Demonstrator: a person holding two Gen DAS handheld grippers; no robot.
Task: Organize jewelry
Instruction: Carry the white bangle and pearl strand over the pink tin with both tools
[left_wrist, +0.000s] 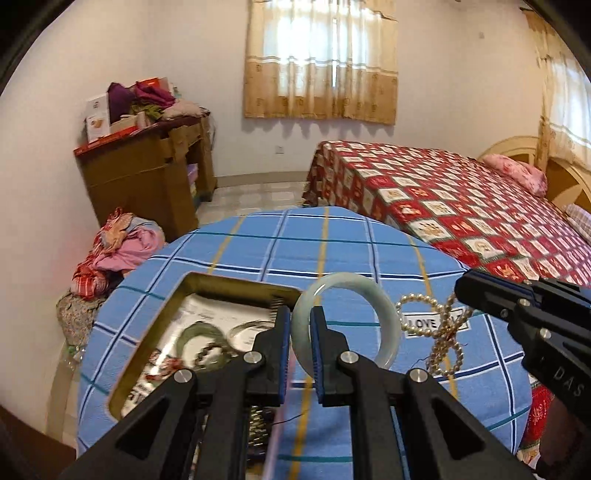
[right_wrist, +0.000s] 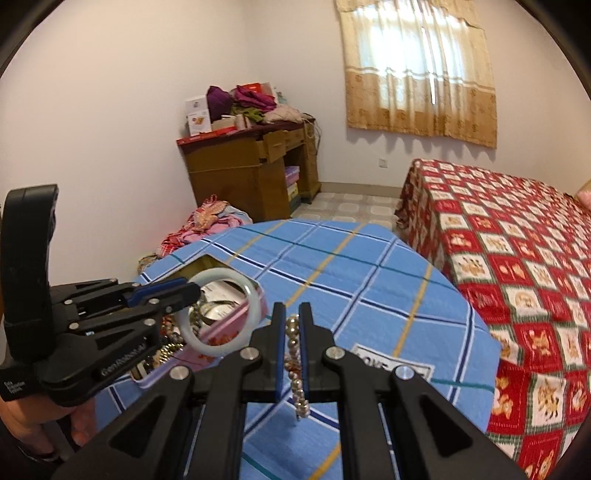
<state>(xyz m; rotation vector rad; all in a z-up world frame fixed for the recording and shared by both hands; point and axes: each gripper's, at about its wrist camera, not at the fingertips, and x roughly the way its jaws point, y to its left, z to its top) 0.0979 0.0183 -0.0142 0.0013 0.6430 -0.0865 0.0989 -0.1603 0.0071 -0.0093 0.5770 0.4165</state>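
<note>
My left gripper (left_wrist: 300, 332) is shut on a pale green jade bangle (left_wrist: 388, 325) and holds it upright above the blue checked tablecloth (left_wrist: 332, 243), just right of an open box (left_wrist: 192, 280) with several bracelets inside. The bangle also shows in the right wrist view (right_wrist: 255, 295), over the box (right_wrist: 221, 328). My right gripper (right_wrist: 293, 332) is shut on a pearl bead bracelet (right_wrist: 295, 384). In the left wrist view those looped pearls (left_wrist: 443, 332) hang from the right gripper's fingers (left_wrist: 491, 295).
A round table carries the cloth and a "LOVE" label (left_wrist: 424, 323). A bed with a red checked cover (left_wrist: 461, 206) stands to the right. A wooden desk (left_wrist: 147, 177) piled with clothes and a heap of clothes (left_wrist: 110, 251) stand at the left wall.
</note>
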